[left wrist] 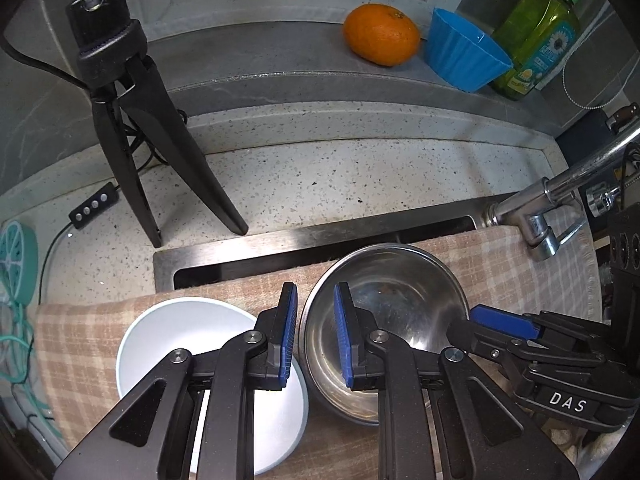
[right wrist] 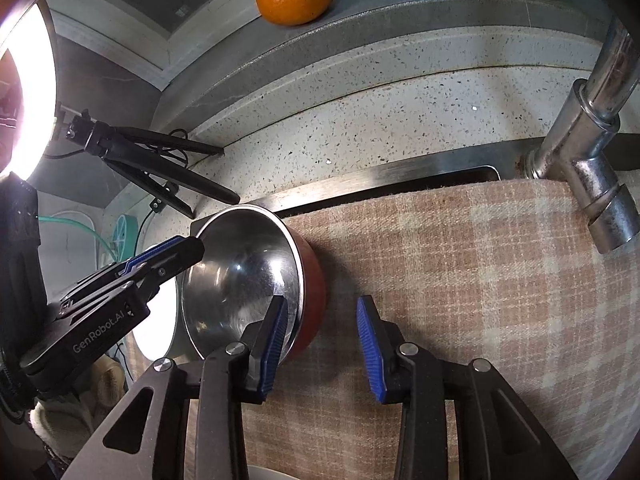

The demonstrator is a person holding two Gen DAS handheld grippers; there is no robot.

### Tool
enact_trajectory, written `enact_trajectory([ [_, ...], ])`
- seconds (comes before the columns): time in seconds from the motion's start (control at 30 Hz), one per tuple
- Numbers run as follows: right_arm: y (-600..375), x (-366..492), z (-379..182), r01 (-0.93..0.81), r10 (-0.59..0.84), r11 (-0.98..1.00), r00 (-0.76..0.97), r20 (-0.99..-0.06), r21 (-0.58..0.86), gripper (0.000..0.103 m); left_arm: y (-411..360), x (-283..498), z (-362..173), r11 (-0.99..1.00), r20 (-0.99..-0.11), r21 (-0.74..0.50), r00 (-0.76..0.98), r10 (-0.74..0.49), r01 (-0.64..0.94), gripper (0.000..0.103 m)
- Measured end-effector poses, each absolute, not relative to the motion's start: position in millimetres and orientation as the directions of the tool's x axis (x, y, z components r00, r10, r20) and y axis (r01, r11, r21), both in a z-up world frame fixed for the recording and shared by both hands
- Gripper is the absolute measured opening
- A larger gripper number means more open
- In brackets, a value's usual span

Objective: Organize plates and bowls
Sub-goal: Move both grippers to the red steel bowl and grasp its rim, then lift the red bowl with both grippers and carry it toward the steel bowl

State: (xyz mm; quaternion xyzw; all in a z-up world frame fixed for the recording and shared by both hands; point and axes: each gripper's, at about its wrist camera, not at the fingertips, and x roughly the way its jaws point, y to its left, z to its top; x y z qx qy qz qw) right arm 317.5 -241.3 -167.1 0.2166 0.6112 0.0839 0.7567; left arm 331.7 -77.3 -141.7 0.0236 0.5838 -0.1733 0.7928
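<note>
A steel bowl [left wrist: 400, 300] with a red outer wall [right wrist: 314, 280] sits on a checked cloth [left wrist: 80, 340] laid over the sink. A white bowl [left wrist: 180, 344] lies right beside it on the left. My left gripper [left wrist: 316, 332] straddles the steel bowl's left rim, one pad outside over the white bowl, the other inside, and it is shut on that rim. My right gripper [right wrist: 322, 336] stands open across the bowl's right rim. Its left finger [right wrist: 276, 332] is inside the bowl; its right finger [right wrist: 368, 336] hangs over the cloth, clear of the red wall.
A chrome faucet [left wrist: 540, 208] reaches over the cloth at the right. A black tripod [left wrist: 132, 140] stands on the speckled counter at the left. On the back ledge are an orange [left wrist: 380, 34], a blue cup [left wrist: 464, 52] and a green soap bottle [left wrist: 540, 32].
</note>
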Motion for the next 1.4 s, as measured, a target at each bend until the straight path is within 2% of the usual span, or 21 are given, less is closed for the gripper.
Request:
enact_trajectory([
  [0.17, -238.9, 315.3, -170.5, 0.136, 0.399, 0.890, 0.226, -0.889, 0.434, 0.028, -79.7, 331.5, -146.8, 0.939, -0.938, -0.160, 0.249, -0.240, 0.304, 0.017],
  [0.27, -238.2, 315.1, -170.6, 0.134, 0.404, 0.889, 0.222, -0.887, 0.439, 0.022, -82.6, 330.4, -149.7, 0.937, -0.941, -0.152, 0.244, -0.235, 0.314, 0.017],
  [0.37, -236.3, 315.6, -169.6, 0.128, 0.409, 0.888, 0.221, -0.885, 0.443, 0.013, -84.5, 329.5, -152.6, 0.936, -0.943, -0.155, 0.235, -0.236, 0.316, 0.010],
  [0.43, -234.9, 315.8, -168.5, 0.126, 0.412, 0.887, 0.221, -0.884, 0.445, 0.009, -87.0, 327.4, -153.1, 0.937, -0.942, -0.145, 0.244, -0.229, 0.319, 0.010],
  [0.83, -240.4, 307.7, -156.7, 0.137, 0.399, 0.889, 0.232, -0.887, 0.436, 0.008, -85.2, 318.8, -137.5, 0.932, -0.934, -0.164, 0.254, -0.252, 0.323, 0.010],
  [1.4, -252.6, 273.9, -110.6, 0.111, 0.400, 0.888, 0.292, -0.869, 0.446, 0.007, -86.6, 285.8, -92.6, 0.919, -0.907, -0.168, 0.310, -0.286, 0.356, 0.010],
])
